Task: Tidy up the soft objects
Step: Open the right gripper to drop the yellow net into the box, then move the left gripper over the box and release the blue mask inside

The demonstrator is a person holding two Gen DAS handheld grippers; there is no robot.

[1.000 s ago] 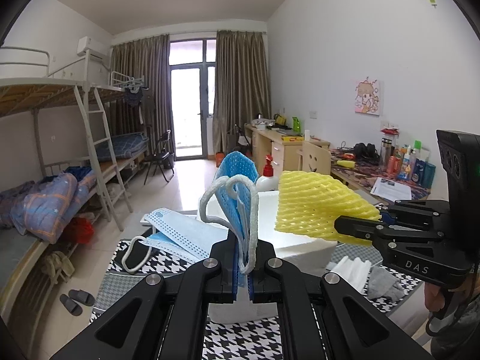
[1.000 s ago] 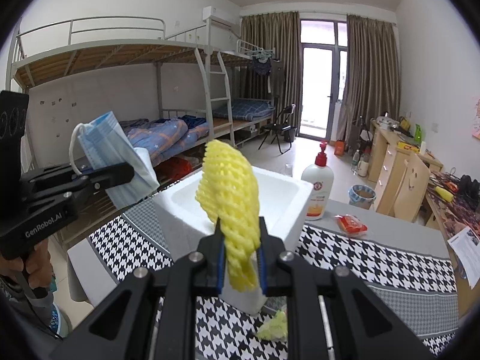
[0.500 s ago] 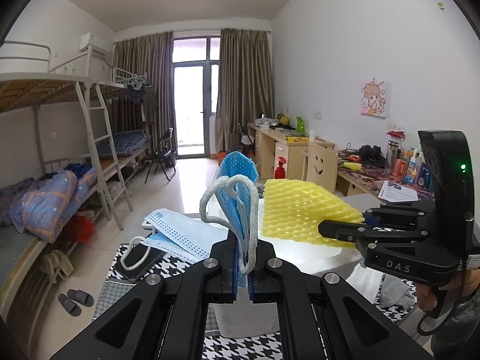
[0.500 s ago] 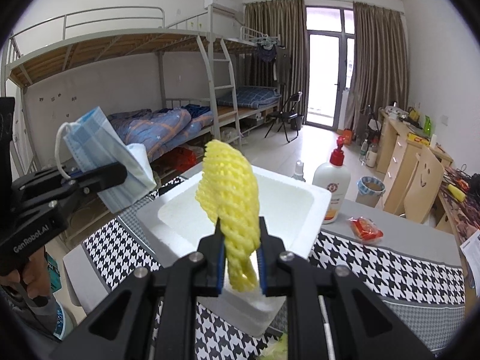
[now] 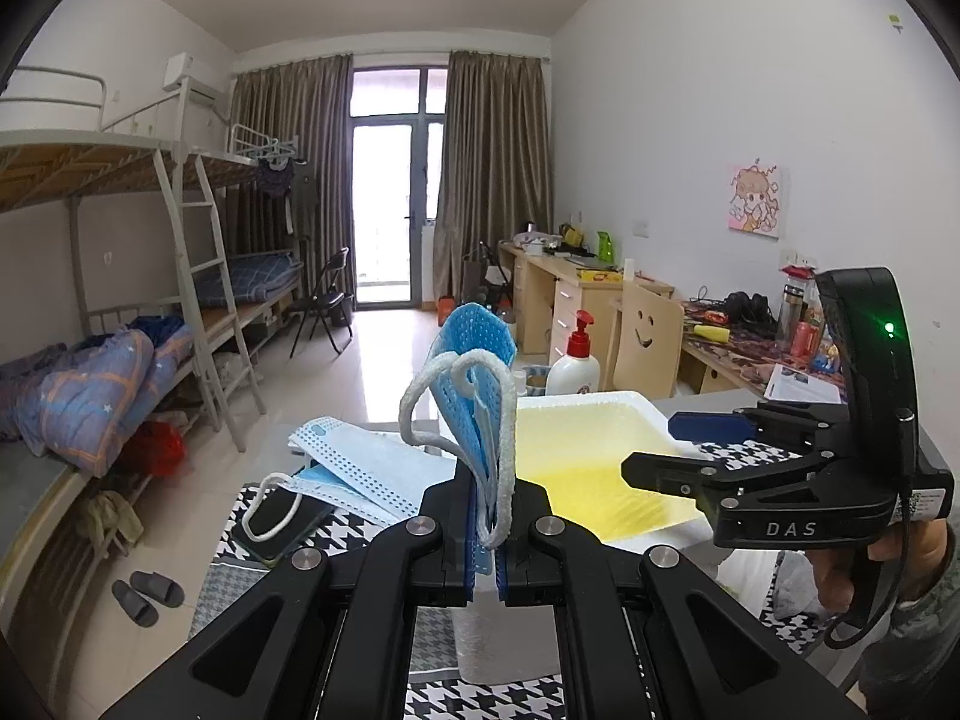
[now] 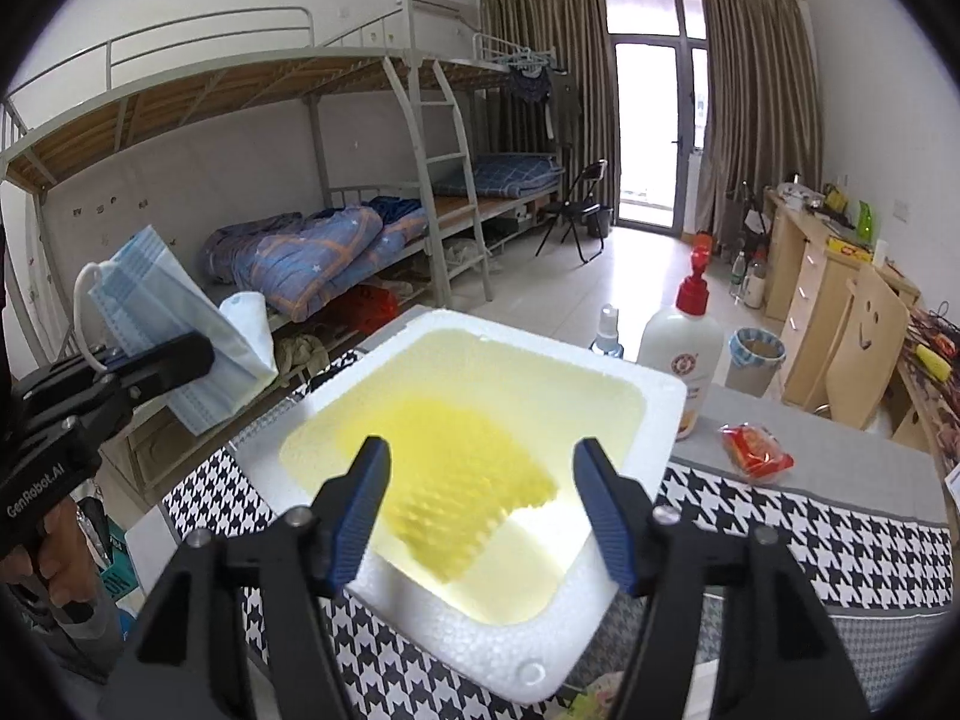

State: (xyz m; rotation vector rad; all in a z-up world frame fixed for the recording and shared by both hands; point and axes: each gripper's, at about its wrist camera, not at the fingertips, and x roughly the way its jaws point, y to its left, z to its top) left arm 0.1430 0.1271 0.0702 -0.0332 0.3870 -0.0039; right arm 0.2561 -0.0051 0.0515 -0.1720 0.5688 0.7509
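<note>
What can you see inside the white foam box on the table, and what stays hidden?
Inside the white foam box lies a yellow foam net, beneath the opening right gripper, whose jaws hold nothing. Whatever is under the net is covered.

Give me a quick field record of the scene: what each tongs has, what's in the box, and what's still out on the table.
left tongs: shut on a folded blue surgical face mask, held upright
right tongs: jaws opening, nothing between them, above the box
white styrofoam box: holds the yellow foam fruit net
black-and-white houndstooth tablecloth: box stands on it
still outside box: second light blue face mask lying left of the box
next step, likely: bring held mask over box
</note>
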